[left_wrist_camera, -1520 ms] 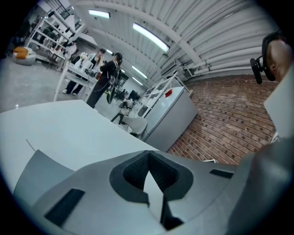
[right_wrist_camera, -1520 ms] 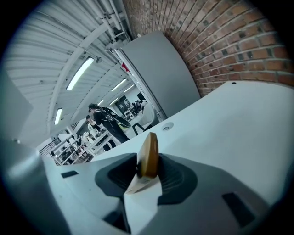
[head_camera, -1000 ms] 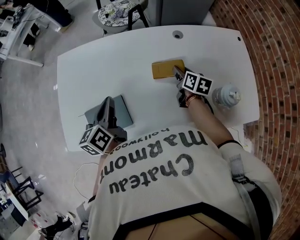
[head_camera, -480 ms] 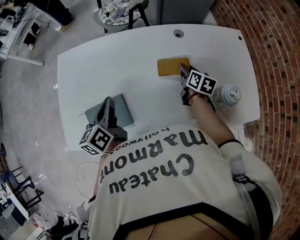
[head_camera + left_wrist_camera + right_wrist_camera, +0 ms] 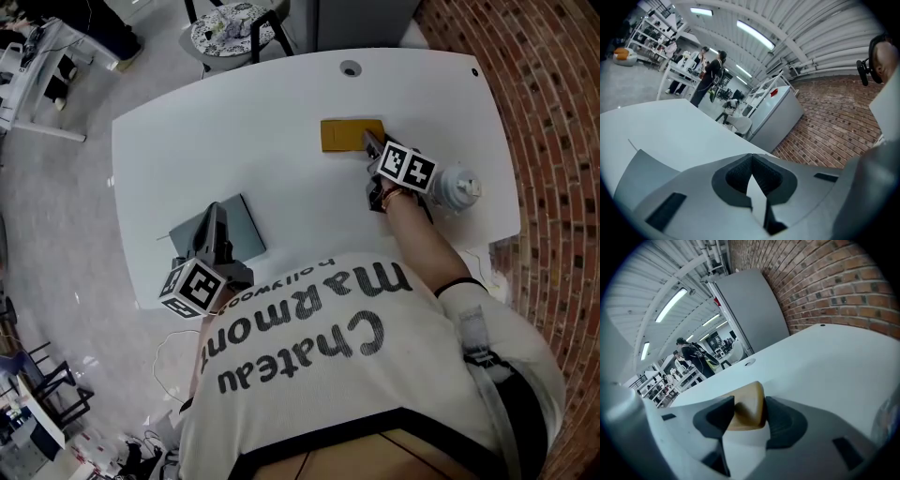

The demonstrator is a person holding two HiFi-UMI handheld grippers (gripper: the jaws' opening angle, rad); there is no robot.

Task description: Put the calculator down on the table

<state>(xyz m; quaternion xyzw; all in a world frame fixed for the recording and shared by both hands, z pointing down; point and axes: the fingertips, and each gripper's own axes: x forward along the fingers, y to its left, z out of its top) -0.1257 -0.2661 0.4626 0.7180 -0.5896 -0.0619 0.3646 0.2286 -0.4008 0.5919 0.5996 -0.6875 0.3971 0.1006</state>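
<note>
The calculator (image 5: 345, 134), a flat amber-yellow slab, is over the far middle of the white table (image 5: 234, 131). My right gripper (image 5: 368, 143) is shut on its right end. In the right gripper view the amber calculator (image 5: 749, 405) sits pinched between the two dark pads (image 5: 783, 420). Whether it touches the table I cannot tell. My left gripper (image 5: 217, 214) is at the near left, shut, above a grey flat slab (image 5: 239, 223). In the left gripper view its gripper (image 5: 751, 161) has the tips meeting with nothing between them.
A clear plastic bottle (image 5: 457, 187) stands just right of my right hand, near the table's right edge. A round cable hole (image 5: 350, 67) is at the far edge. A chair (image 5: 230, 23) stands beyond the table. A brick wall (image 5: 553, 141) runs along the right.
My right gripper has carried the calculator a little farther away and to the right. The left gripper has stayed over the grey slab.
</note>
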